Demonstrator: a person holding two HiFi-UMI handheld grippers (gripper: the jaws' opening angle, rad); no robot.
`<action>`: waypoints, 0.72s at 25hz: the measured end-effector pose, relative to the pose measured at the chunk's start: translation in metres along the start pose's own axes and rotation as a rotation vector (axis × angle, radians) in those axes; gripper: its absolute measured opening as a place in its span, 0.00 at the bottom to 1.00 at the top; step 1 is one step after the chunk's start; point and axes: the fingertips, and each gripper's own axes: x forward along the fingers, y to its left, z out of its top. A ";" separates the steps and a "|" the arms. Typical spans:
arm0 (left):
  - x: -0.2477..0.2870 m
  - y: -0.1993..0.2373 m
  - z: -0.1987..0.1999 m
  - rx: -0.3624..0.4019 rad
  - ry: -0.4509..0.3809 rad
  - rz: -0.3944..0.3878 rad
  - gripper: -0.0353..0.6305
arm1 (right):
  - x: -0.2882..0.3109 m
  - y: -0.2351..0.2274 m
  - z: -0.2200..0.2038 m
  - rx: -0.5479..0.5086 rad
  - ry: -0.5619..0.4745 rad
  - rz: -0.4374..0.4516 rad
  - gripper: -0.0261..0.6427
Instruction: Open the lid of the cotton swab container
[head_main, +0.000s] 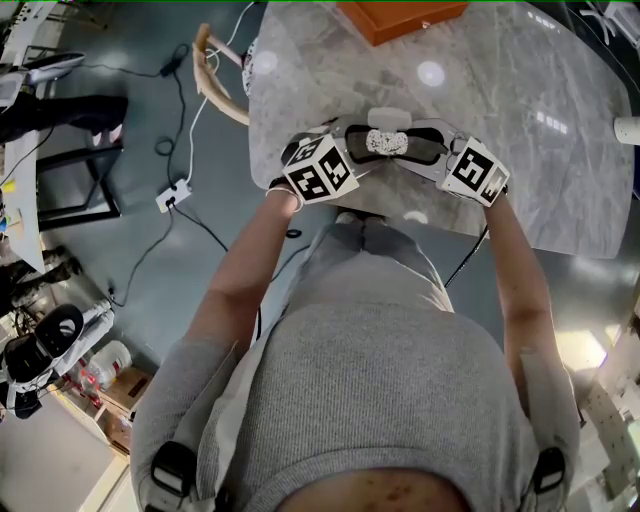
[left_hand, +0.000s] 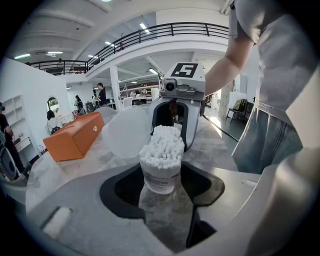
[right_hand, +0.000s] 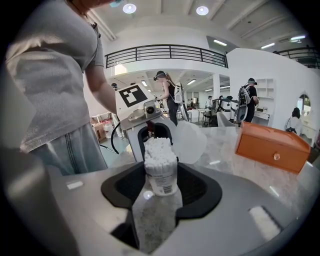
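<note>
- In the head view the tips of both grippers were hard to make out. The 2 marker cubes (head_main: 320, 170) and the dark jaw pads crowded round the cotton swab container (head_main: 387, 142), which showed only as a small white speckled patch.
- The print on the container's label was too small to read, and no view showed the lid's hinge clearly.
- The orange box (head_main: 400, 18) was cut off by the top edge of the head view.
- The container stood upright on the marble table (head_main: 520, 120), near the edge closest to the person. It was packed with swabs (left_hand: 162, 145), and its clear lid (left_hand: 125, 132) was already swung open and tilted up beside the rim.
- The left gripper (left_hand: 162, 200) was released. Its jaws stood apart with the container between them, and a gap showed on each side.
- The right gripper (right_hand: 157, 210) faced it from the opposite side. Its jaws were likewise spread around the same container without pinching it.
- Each gripper blocked the other's view past the container.
- A power strip (head_main: 172, 195) with cables lay on the floor (head_main: 120, 260) left of the table.
- Several people (right_hand: 167, 92) stood far back in the hall.
</note>
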 end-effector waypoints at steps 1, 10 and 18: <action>0.000 0.000 0.000 0.000 0.000 0.000 0.41 | 0.000 0.000 0.000 0.002 -0.001 -0.002 0.33; 0.001 0.002 -0.002 -0.020 -0.006 0.028 0.42 | 0.003 -0.005 -0.008 0.023 -0.030 -0.048 0.34; -0.003 0.005 -0.009 -0.058 -0.011 0.078 0.43 | 0.002 -0.010 -0.015 0.055 -0.044 -0.086 0.36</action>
